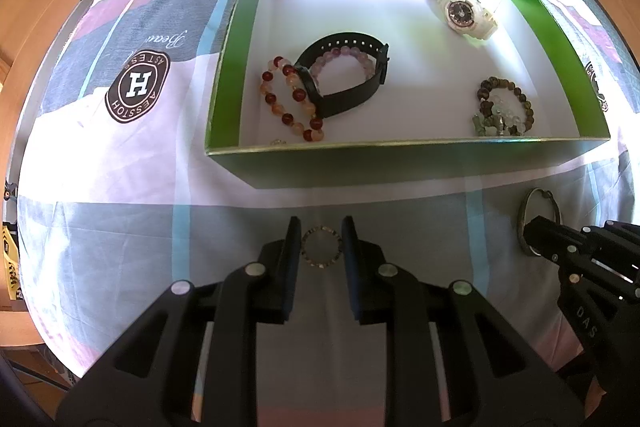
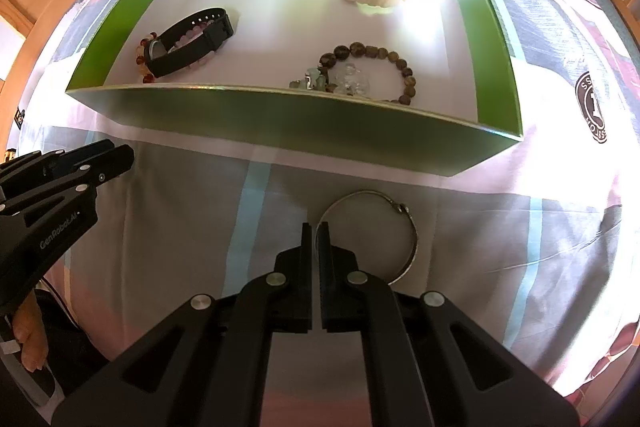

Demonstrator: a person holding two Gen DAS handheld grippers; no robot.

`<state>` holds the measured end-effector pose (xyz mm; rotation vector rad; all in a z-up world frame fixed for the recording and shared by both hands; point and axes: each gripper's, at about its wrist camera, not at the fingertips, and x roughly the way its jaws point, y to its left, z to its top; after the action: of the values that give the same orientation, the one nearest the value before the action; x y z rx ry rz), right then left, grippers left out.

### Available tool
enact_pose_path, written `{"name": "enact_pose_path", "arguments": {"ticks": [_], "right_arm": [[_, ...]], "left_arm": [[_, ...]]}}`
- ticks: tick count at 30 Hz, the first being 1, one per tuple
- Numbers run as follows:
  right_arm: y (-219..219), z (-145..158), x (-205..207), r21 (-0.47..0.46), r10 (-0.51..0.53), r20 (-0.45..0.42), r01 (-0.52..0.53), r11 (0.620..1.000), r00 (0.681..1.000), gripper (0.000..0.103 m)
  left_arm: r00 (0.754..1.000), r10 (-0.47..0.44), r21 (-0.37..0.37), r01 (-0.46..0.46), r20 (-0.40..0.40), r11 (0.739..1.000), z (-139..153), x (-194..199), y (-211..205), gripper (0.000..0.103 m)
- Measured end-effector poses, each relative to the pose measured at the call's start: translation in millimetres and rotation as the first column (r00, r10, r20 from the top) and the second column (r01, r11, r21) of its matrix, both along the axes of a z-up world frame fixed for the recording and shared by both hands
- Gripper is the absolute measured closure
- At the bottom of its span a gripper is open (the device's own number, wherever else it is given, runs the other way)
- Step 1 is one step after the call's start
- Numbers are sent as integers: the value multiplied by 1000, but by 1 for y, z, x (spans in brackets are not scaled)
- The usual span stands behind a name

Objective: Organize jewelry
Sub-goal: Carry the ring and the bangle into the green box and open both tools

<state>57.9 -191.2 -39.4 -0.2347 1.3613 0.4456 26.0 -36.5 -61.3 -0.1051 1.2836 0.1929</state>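
Two thin, stiff, light rings lie near the green box (image 1: 400, 163): left gripper (image 1: 320, 243) wide around the small ring (image 1: 321, 247), right gripper (image 2: 316, 247) pinching the silver bangle (image 2: 400, 223) rim.

Surface is a bed covered by a patchwork sheet (image 1: 120, 163) in grey, purple and white blocks with light-blue stripes; round "H" badge logo (image 1: 138, 87) is printed on it. Directly on the sheet: green open box (image 1: 400, 163), small beaded ring (image 1: 321, 247) just in front of it, metal bangle (image 2: 384, 227) to the right of the ring.
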Motion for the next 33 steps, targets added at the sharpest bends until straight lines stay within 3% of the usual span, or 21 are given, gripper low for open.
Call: {"name": "enact_pose_path", "arguments": {"ticks": [16,19,22,25,27,30,31,33], "right_arm": [[-4,8,-1,33,-1,21,0,999,1000,101],[-10,28,-2,131,3,34,-7,991,999,101],[-20,67,-5,269,-3,110,-26,963,994,101],[-28,95,-7,344,-30,184,-36,938,982,101],[-32,106,-7,362,-50,233,-39,932,971,101],[-24,96,-3,275,15,217,-75,959,976,101],[-18,86,-5,236,46,193,-91,968,980,99],[-7,54,-6,129,87,108,-100,987,990,69]], "left_arm": [[999,-15,9,14,39,1000,20,-11,-6,82],[998,-26,4,25,64,1000,31,-14,-6,82],[990,-37,-7,38,133,999,58,-20,-6,82],[978,-42,-15,46,204,999,83,-25,-4,82],[969,-41,-10,45,243,999,96,-27,-3,83],[967,-43,-2,45,251,999,100,-27,-3,83],[968,-44,-1,46,245,999,98,-26,-4,83],[973,-48,4,48,226,999,91,-25,-3,82]]}}
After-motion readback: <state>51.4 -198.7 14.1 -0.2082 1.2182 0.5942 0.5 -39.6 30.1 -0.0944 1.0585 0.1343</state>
